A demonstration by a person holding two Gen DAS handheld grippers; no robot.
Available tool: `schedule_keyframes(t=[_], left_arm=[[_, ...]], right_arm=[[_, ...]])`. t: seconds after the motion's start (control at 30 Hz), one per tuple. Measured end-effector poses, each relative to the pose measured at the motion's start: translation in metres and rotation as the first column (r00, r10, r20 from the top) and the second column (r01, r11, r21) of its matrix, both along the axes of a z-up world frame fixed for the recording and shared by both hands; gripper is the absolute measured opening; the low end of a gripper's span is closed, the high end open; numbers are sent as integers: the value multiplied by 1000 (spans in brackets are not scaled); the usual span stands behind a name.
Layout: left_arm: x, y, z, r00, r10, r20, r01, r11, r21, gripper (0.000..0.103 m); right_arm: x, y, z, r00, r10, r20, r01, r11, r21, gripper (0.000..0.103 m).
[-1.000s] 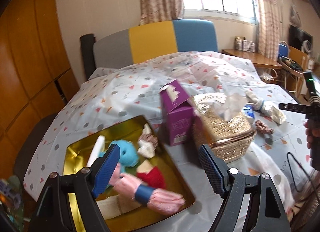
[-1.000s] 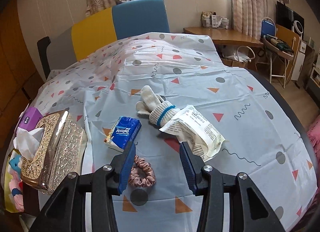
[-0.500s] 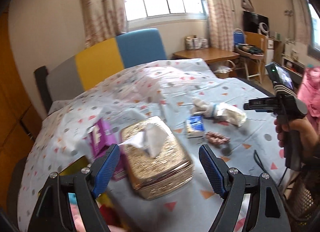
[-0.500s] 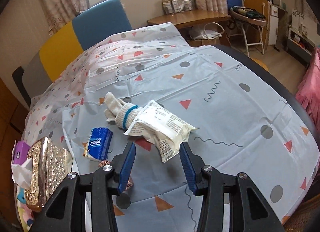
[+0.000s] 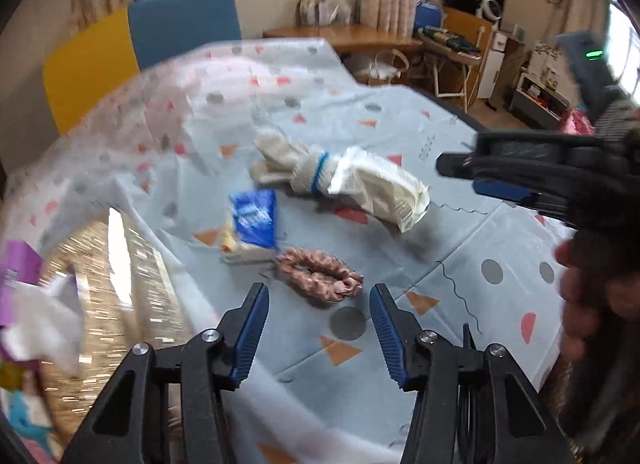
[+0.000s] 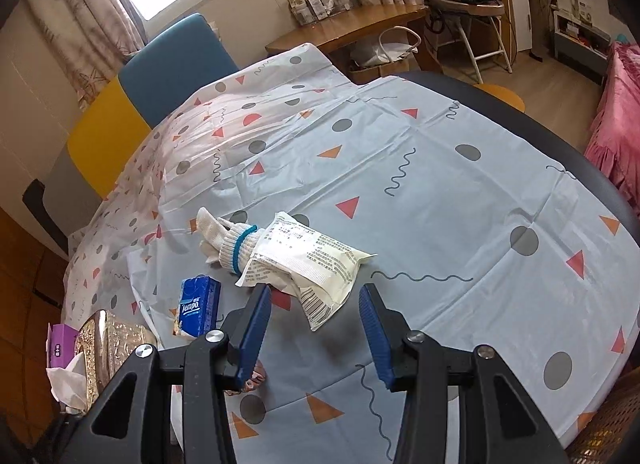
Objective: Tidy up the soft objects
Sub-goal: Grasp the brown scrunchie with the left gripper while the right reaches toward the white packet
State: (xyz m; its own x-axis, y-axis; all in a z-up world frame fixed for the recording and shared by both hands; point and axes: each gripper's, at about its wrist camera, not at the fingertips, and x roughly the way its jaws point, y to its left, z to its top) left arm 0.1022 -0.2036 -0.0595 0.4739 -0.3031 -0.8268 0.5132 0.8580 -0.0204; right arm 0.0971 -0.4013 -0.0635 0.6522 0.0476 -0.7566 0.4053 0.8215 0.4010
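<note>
Fingers (image 5: 256, 328) of the left gripper (image 5: 318, 330) are spread and empty, hovering low over the desk (image 6: 460, 203), with the pink scrunchie (image 5: 320, 274) lying just ahead between them. Over on the right, the right gripper (image 6: 314, 326) is released too, nothing held, angled down at the white sock bundle (image 6: 230, 240) and its paper packet (image 6: 312, 260). Blue tissue pack (image 6: 198, 306) sits beside the bundle, gold tissue box (image 5: 120, 304) at the left edge.
</note>
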Motion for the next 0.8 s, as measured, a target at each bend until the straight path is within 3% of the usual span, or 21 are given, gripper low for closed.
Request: schedule_keyframes(t=[0.13,0.2,0.27,0.33,0.37,0.4,0.47,0.7,0.8], left_arm=[[25,-16,-30,995,57,-84,-55,998,27,55],[38,-20,-40,989,99,-110,-97,995,28,64],[47,-23,-52,984,135,-120,-130,990,48,65],[55,-30,-69,980,121,-161,-108,991,84,56],[54,-30,-70,983,106,-148,-97,993,67,51],[51,-32,-69,987,85,-135,-78,995,57,32],[45,-34,-67,989,54,-136,-48,998,46,20],[31,-15,-74,991,10,-135,-16,999,-43,17],[35,-7,-74,988,-5,-153,-6,998,-69,18]], right_arm=[[0,-5,-1,1000,-5,3,5,999,45,46],[0,-6,-2,1000,-7,2,7,998,55,46],[1,-6,-3,1000,-4,3,4,998,70,46],[2,-6,-4,1000,-4,0,4,997,77,46],[2,-6,-5,1000,-1,-2,1,997,81,46],[3,-5,-6,1000,3,-3,-3,997,81,46],[4,-4,-6,1000,11,-6,-11,997,72,46],[7,5,-10,999,46,-27,-45,999,24,46],[14,13,-13,991,113,-65,-114,993,-16,46]])
